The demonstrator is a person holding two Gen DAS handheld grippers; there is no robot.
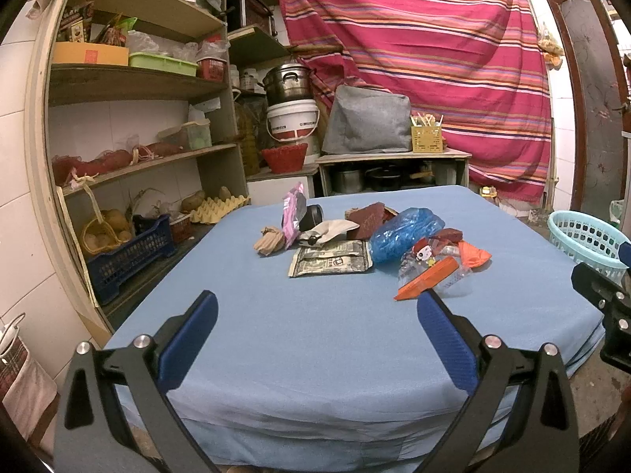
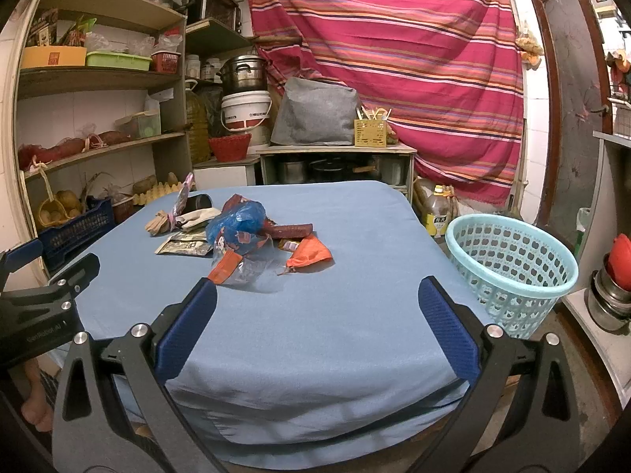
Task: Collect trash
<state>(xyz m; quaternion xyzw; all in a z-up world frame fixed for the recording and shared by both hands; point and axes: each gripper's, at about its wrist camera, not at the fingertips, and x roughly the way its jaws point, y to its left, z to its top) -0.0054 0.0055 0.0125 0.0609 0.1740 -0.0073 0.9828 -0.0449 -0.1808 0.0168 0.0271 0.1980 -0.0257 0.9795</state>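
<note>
A heap of trash lies on the blue-covered table [image 1: 315,335]: a crumpled blue plastic bag [image 1: 402,232], a silver printed pouch [image 1: 331,262], an orange wrapper [image 1: 428,278], a pink packet [image 1: 294,213] and a tan crumpled paper [image 1: 270,241]. The right wrist view shows the same heap, with the blue bag [image 2: 236,216] and an orange wrapper [image 2: 309,254]. My left gripper [image 1: 317,307] is open and empty, short of the heap. My right gripper [image 2: 317,293] is open and empty over the table's near part. A light-blue perforated basket [image 2: 512,264] stands beside the table on the right.
Wooden shelves [image 1: 138,86] full of boxes, baskets and potatoes stand at the left. A low cabinet [image 1: 394,157] with a grey cover and pots stands behind the table. A striped red cloth [image 1: 414,59] hangs at the back. A door [image 2: 572,98] is at the right.
</note>
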